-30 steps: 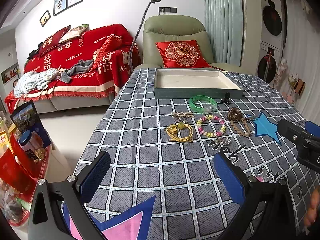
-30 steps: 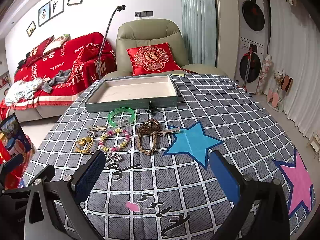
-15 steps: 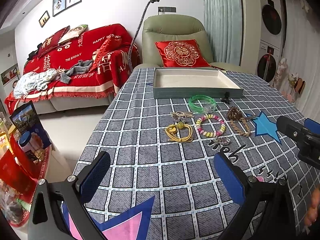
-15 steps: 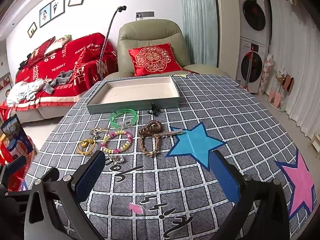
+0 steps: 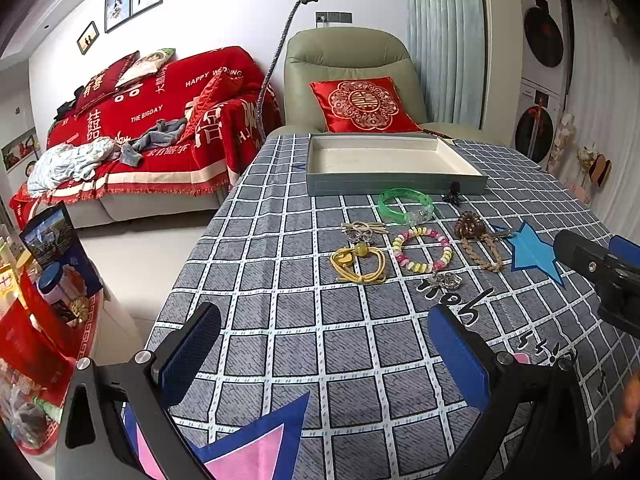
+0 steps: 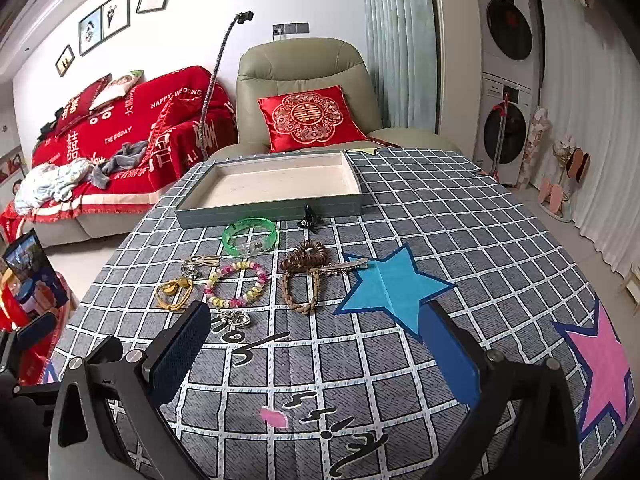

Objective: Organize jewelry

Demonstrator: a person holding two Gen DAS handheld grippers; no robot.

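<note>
The left gripper (image 5: 324, 348) hangs over the near part of the desk (image 5: 280, 320), its blue-padded fingers (image 5: 190, 354) spread wide with nothing between them. The right gripper (image 6: 316, 348) is likewise spread wide and empty, over the black lettering on the checked cloth.

The jewelry lies in a loose cluster on the desk, all of it on the near side of the tray (image 6: 268, 206), and none inside it. The tray itself is shallow, grey-walled with a pale floor, and sits at the far end of the desk in front of the green armchair (image 6: 304, 76). Just before the tray's front wall lies the green bangle (image 6: 250, 236), and beside that, touching the wall or nearly so, a small black clip (image 6: 310, 220). Nearer than the bangle are the pastel bead bracelet (image 6: 236, 284), the yellow cord bracelet (image 6: 174, 292) to its left, and a small beige tie with a metal charm (image 6: 198, 264) behind that. To the right of the bead bracelet sit a brown coiled hair tie (image 6: 306, 258), a braided brown loop (image 6: 300, 292) and a silver hair clip (image 6: 348, 266) reaching onto the blue star print. A silver heart charm (image 6: 238, 319) lies nearest, just beside the right gripper's left finger
</note>
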